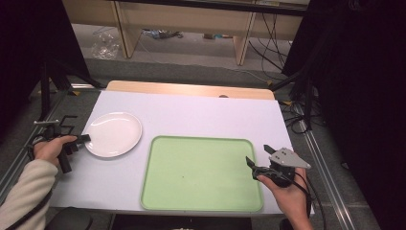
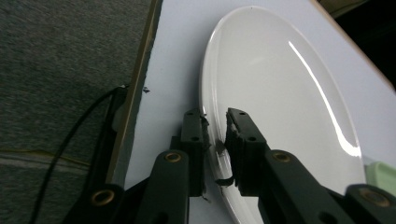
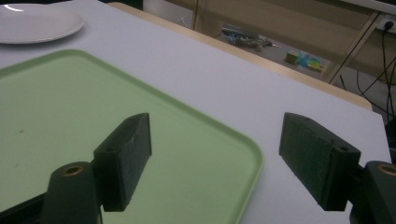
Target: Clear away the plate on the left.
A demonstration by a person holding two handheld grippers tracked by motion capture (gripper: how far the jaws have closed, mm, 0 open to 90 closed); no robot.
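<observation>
The round white glossy plate [image 1: 113,133] sits on the left part of the pale table top [image 1: 201,115], bare and clean, with a bright streak of light across its shallow bowl; it lies flat, just left of the tray and apart from it. In the left gripper view the plate's near rim passes between your two black jaws, one jaw over the inside of the rim and one over the outside.

Your left gripper [image 2: 215,135] has its jaws drawn in narrowly on that plate rim, pinching it at the edge nearest the table's left side.

The light green rectangular plastic tray [image 1: 201,173] with rounded corners and a low raised lip lies flat in the middle near you; it holds nothing but a tiny dark speck.

Your right gripper [image 3: 224,154] hovers by the tray's right edge, jaws spread wide and holding nothing, one over the tray's corner, the other over table.
</observation>
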